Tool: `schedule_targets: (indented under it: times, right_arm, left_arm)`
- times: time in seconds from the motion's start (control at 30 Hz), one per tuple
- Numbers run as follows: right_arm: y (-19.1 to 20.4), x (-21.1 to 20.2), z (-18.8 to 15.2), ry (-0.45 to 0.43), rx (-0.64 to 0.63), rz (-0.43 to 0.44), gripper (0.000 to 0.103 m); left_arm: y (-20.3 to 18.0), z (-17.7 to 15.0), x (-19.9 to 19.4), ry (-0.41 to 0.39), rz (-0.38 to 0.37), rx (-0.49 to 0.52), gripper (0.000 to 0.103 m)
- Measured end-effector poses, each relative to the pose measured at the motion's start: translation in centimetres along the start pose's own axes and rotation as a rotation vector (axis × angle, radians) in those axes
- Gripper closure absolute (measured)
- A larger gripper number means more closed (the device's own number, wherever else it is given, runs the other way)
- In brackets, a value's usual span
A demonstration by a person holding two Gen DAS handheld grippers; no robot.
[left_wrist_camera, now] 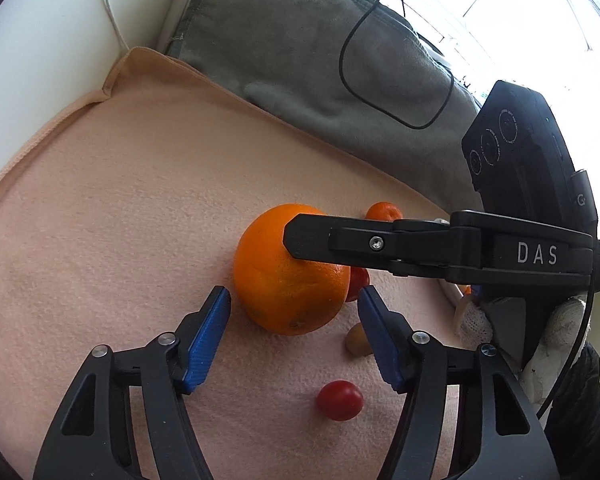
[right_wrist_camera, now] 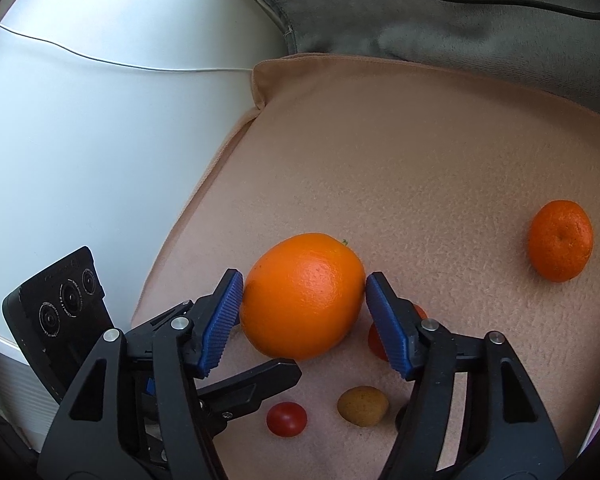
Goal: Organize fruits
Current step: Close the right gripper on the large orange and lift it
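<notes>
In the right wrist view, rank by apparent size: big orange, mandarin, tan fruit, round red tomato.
1. big orange
2. mandarin, though it lies farther away
3. tan fruit
4. round red tomato, close to the tan fruit in size
</notes>
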State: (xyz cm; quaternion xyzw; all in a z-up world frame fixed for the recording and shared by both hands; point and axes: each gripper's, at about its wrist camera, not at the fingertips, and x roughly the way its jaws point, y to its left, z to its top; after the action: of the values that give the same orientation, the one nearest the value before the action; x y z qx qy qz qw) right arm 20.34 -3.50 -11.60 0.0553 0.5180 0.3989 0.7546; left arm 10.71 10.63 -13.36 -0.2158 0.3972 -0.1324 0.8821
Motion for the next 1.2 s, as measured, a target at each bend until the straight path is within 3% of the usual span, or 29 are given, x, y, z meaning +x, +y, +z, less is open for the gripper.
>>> schedule_targets:
  times: [0.2,0.57,1.2]
  right_arm:
    - [0.0,0.0,-0.1,-0.007,-0.002,-0.004,0.036]
    - [0.3,-1.3,-0.3,-0.041,-0.003,-0.001,0.037]
    - [0.0,-7.6,-2.4,-0.155,-0.014,-0.017,0.037]
  left_arm:
    - [-0.1,-0.1,0.0,-0.006,0.012,0.001,0.047]
    - [-1.1,-0.3,-1.2,-0.033,0.022,0.015,0.047]
    - [-6.6,-0.4,-2.7,-0.075,-0.004,0.11,0.046]
